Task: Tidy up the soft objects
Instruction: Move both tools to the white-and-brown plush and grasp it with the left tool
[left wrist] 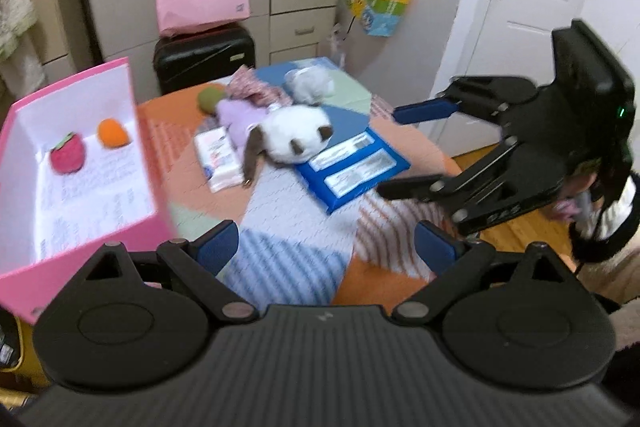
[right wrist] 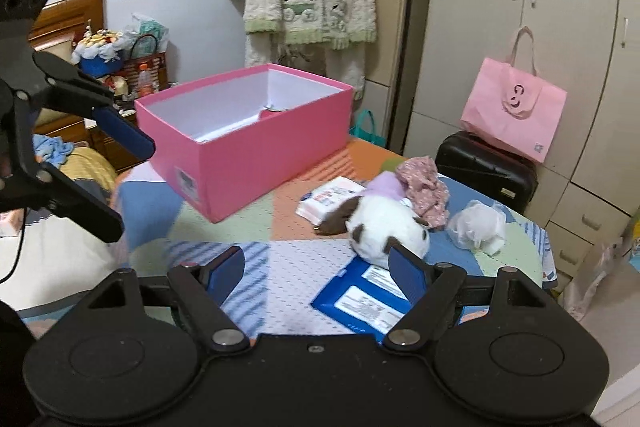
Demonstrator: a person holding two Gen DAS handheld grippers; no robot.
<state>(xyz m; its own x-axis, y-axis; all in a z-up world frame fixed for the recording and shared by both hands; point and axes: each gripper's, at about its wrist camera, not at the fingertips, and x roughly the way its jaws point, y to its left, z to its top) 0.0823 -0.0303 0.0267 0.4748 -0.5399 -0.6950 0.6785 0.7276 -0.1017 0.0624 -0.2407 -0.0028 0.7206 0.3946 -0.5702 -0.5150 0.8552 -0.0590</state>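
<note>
On the surface, the box stands left; a strawberry and orange lie inside. Right of it lie a tissue pack, then the plush, partly on a packet. A suitcase stands behind, bearing a bag.

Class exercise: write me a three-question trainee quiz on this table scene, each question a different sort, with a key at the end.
1. True or false: the open pink cardboard box already holds a red strawberry-shaped soft toy and an orange round soft toy.
2. What partly rests on the flat blue plastic wipes pack? A) the white-and-brown plush dog B) the crumpled white plastic bag C) the green round soft toy
3. Fill in: both the left hand-held gripper and the right hand-held gripper are ____, holding nothing.

Key: 1 true; 2 A; 3 open.
</note>
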